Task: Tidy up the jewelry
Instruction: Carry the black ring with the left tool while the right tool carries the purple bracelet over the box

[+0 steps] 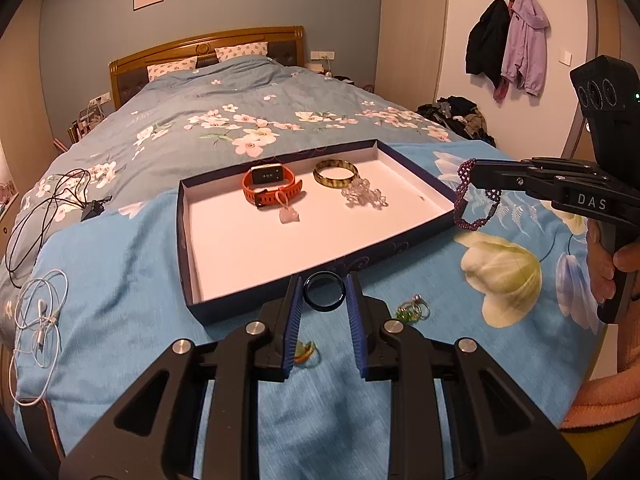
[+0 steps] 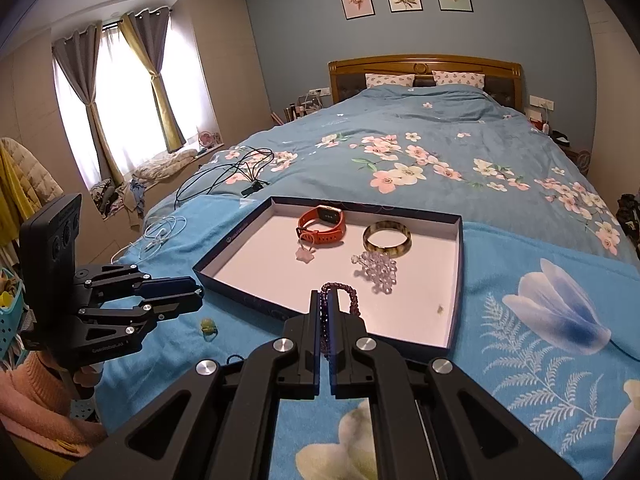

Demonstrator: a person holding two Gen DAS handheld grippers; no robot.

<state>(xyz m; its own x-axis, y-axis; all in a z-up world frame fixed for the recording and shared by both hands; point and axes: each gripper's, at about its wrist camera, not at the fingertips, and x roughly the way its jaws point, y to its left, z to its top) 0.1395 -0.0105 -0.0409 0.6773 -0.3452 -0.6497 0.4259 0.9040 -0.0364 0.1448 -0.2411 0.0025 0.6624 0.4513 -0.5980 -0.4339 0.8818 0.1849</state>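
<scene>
Jewelry lies partly in and partly outside a shallow dark-blue box lid (image 1: 416,170) with a white floor, set on a blue floral blanket (image 1: 120,280) over the bed. Inside it, toward 12 o'clock, sits an orange-strapped smartwatch (image 1: 270,186) with a pale star-shaped pendant (image 1: 289,216) just below it. At about 1 o'clock of the watch rests an amber mottled bangle (image 1: 335,173), and a clear crystal bead bracelet (image 1: 364,196) lies touching the bangle's near edge.

The left gripper (image 1: 324,298) is clamped on a dark ring (image 1: 324,291), its blue pads pressing the ring's two sides just outside the lid's near wall. On the blanket at 4 o'clock of the ring lies a small green-stoned ring (image 1: 412,308); another green and orange trinket (image 1: 305,350) lies at 7 o'clock, partly hidden by the finger.

The right gripper (image 2: 329,312) is pinched together on a purple beaded bracelet (image 2: 352,296), which hangs in a loop over the lid's near right edge.

"DAS" is printed in white on the right gripper's body. The lettering on the left gripper's side is too blurred to read surely.
</scene>
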